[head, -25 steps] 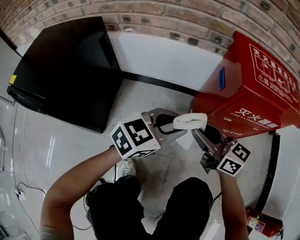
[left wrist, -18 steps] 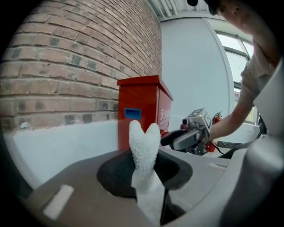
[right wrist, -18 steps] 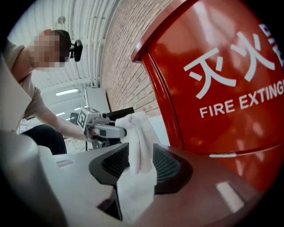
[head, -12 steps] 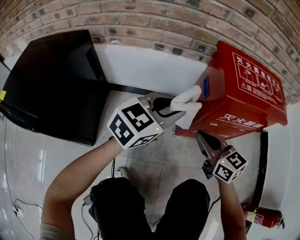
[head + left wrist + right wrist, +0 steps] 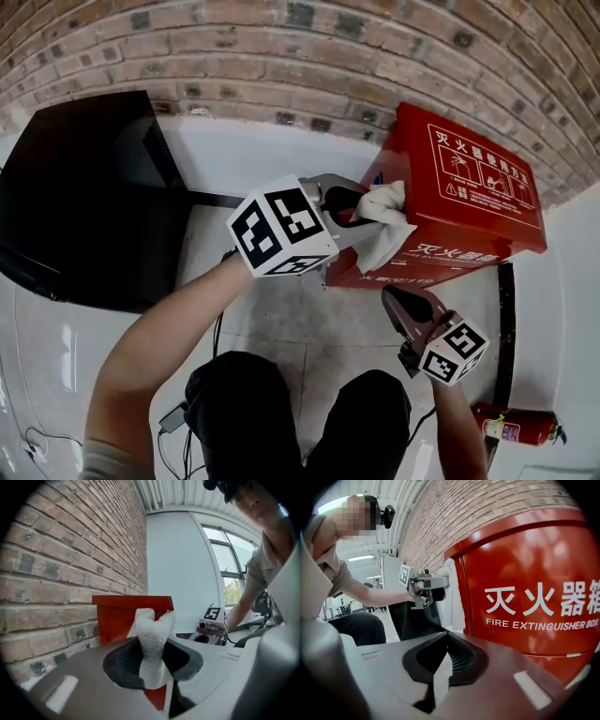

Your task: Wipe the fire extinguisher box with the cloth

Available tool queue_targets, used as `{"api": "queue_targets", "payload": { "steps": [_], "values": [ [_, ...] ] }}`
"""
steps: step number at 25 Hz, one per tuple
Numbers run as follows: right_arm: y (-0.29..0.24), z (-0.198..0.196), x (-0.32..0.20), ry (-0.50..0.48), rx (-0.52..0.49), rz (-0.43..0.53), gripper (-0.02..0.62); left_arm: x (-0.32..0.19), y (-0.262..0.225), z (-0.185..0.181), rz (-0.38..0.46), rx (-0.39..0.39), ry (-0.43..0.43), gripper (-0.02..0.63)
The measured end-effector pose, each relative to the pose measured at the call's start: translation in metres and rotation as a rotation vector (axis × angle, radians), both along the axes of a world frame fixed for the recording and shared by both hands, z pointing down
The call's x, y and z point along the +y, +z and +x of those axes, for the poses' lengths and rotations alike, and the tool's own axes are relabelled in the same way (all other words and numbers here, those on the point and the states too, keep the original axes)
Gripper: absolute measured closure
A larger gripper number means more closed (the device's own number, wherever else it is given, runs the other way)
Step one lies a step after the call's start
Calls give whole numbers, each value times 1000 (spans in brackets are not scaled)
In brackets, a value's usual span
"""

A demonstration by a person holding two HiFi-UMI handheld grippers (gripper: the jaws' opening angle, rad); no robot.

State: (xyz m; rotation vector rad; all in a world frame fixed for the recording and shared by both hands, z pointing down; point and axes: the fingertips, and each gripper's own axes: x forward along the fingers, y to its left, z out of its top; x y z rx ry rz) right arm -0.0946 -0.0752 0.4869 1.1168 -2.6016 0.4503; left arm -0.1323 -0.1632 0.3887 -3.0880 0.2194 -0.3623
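Plainly, left gripper view shows cloth (image 5: 151, 639) clamped.

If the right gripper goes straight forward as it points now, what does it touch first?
Most likely the fire extinguisher box, near the front edge where the cloth hangs; nothing shows between them.

Right gripper (image 5: 442, 660) jaws together, empty; left gripper (image 5: 436, 582) holds cloth (image 5: 454, 597) against fire extinguisher box (image 5: 525, 573) edge
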Motion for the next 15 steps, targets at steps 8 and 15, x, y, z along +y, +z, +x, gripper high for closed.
{"api": "queue_targets", "payload": {
  "steps": [8, 15],
  "values": [
    [12, 1, 6, 4, 14, -36, 572, -46, -6, 9, 21, 31, -115, 497],
    [14, 6, 5, 46, -1, -48, 572, -93, -4, 13, 46, 10, -226, 497]
  ]
}}
